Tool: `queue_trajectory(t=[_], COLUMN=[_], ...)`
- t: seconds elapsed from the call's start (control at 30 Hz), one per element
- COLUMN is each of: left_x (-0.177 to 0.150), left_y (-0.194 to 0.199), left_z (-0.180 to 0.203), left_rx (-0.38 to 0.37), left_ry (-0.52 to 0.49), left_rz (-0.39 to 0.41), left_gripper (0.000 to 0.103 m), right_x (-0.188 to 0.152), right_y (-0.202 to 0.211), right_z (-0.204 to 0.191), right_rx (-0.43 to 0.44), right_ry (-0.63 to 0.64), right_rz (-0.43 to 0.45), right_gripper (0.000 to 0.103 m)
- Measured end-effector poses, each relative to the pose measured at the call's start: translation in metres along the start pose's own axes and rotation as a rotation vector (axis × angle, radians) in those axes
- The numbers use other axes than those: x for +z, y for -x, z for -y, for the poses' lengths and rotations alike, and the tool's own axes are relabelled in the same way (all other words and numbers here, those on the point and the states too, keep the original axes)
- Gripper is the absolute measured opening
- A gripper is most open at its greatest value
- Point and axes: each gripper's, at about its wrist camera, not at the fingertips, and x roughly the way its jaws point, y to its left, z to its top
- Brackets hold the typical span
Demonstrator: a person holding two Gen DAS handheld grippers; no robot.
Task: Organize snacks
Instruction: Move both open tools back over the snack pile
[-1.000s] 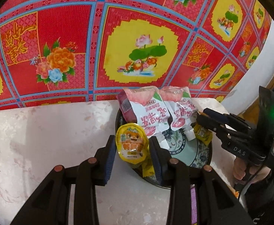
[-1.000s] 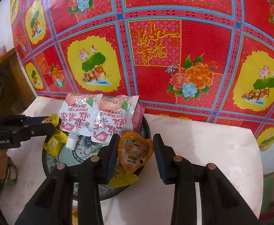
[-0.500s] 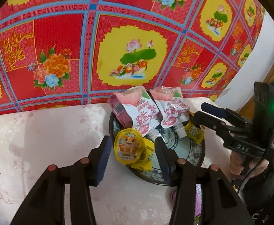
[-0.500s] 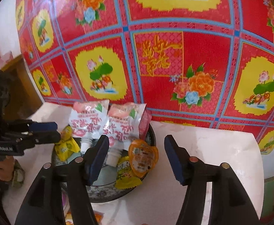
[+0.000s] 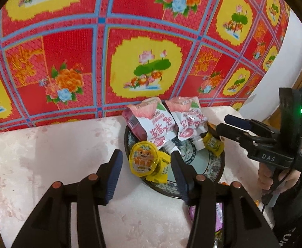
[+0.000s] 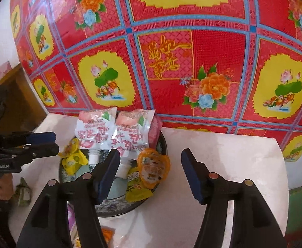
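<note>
A dark patterned plate (image 5: pixel 212 171) sits on the pale table and holds two white-and-pink spouted pouches (image 5: pixel 157 122), yellow candy wrappers (image 5: pixel 159 170) and a yellow jelly cup (image 5: pixel 143 161) on its near rim. My left gripper (image 5: pixel 146 163) is open and empty, its fingers either side of the cup but apart from it. In the right wrist view my right gripper (image 6: pixel 150 163) is open and empty, just short of the orange jelly cup (image 6: pixel 154 168) on the plate's rim (image 6: pixel 118 208). The pouches (image 6: pixel 113 130) lean at the plate's far side.
A red, yellow and blue flowered cloth (image 5: pixel 142 51) hangs right behind the table. More loose snack packets lie at the table's near edge (image 5: pixel 218 210), and a green wrapped one (image 6: pixel 23 192) lies beside the plate. White table top (image 5: pixel 58 144) stretches left of the plate.
Both grippers opened and let go of their jelly cups, which now rest on the plate's rim. Both grippers have drawn back a little from the plate.
</note>
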Motion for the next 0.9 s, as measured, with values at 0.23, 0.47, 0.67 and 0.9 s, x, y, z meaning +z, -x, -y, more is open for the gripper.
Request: queue_trajectory(t=[0.23, 0.47, 0.67, 0.9], left_x=[0.000, -0.020, -0.044, -0.076], left_y=[0.032, 0.061, 0.086, 0.118], left_z=[0.005, 0.011, 0.019, 0.024], left_rx=[0.025, 0.021, 0.034, 0.035], left_ry=[0.006, 0.013, 0.003, 0.018], left_rz=[0.031, 0.047, 0.065, 0.089], left_gripper=[0.051, 0.051, 0.051, 0.051], right_x=[0.003, -0.013, -0.029, -0.050], right_y=[0.015, 0.042, 0.066, 0.100], right_z=[-0.008, -0.041, -0.062, -0.087], right_rx=[0.004, 0.014, 0.016, 0.022], right_ry=[-0.025, 0.037, 0.054, 0.069], right_rz=[-0.016, 0.000, 0.010, 0.051], right_gripper=[0.063, 0.063, 0.063, 0.063])
